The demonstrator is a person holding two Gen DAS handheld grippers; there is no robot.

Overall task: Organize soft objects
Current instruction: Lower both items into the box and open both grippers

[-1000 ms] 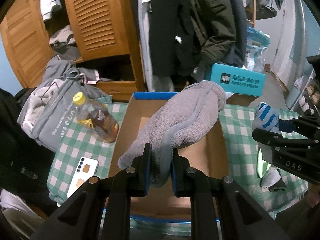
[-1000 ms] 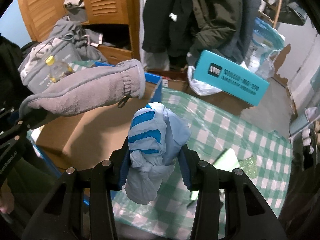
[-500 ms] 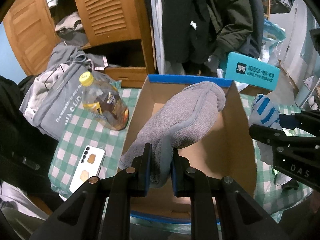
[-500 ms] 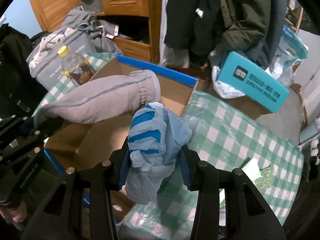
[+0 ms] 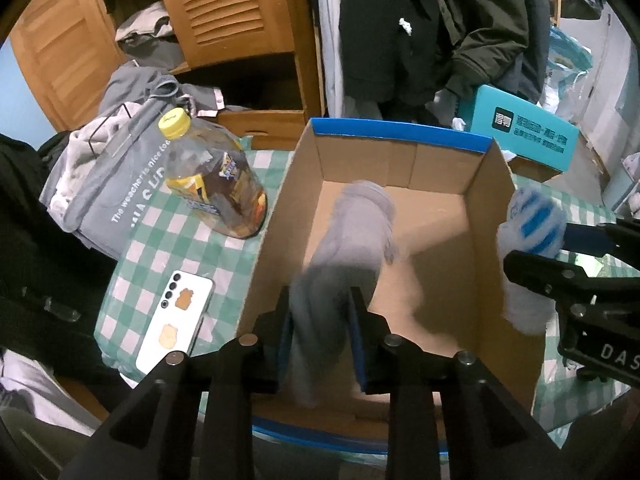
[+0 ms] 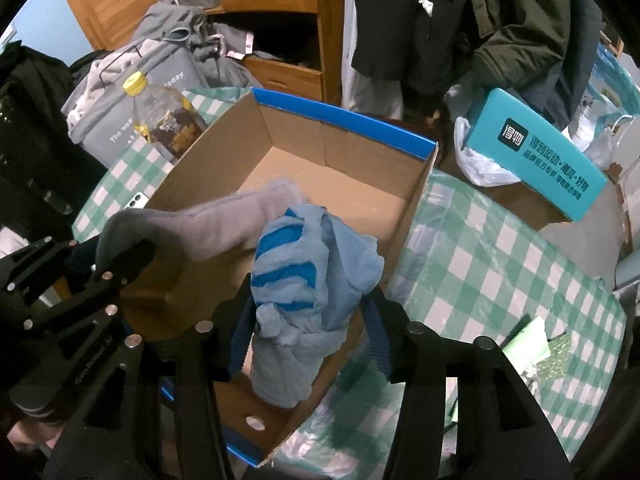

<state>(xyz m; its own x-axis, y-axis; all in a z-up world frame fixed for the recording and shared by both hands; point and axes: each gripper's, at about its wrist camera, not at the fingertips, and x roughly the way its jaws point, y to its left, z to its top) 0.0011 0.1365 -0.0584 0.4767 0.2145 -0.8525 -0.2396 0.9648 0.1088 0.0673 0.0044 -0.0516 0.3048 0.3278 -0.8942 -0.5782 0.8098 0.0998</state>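
While both grippers hang over it, the table (image 6: 500, 264) with its green-check cloth carries everything; behind it stand a wooden wardrobe (image 5: 224, 12) and dark coats (image 6: 480, 20).

Box (image 5: 492, 208): open cardboard, blue-taped rim, sits mid-table, floor bare apart from what hangs into it.

Grey bag (image 5: 116, 184) lies left of the box at the table edge, with clothes heaped on it. Teal carton (image 6: 536, 156) sits behind the box's far right corner, off the table.

Bottle (image 5: 216, 188): yellow cap, dark liquid, lies tilted on the cloth just beside the box's left wall.

Left gripper (image 5: 322, 328): jaws have just been opening, grey mitten (image 5: 352, 240) between them. Mitten is motion-blurred and hangs down inside the box. Pads look clear of the fabric, so it reads as let go.

Right gripper (image 6: 310, 324): jaws have just been opening too, blue striped bundle (image 6: 304, 280) between them. Gap shows on both sides of the cloth, so no squeeze. Bundle sits over the box's right wall, near corner, lower end inside the box.

Phone (image 5: 176, 324): white, face down on the cloth, left of the box's near corner.

Green packet (image 6: 528, 340): lies at the table's right edge, well apart from the box.
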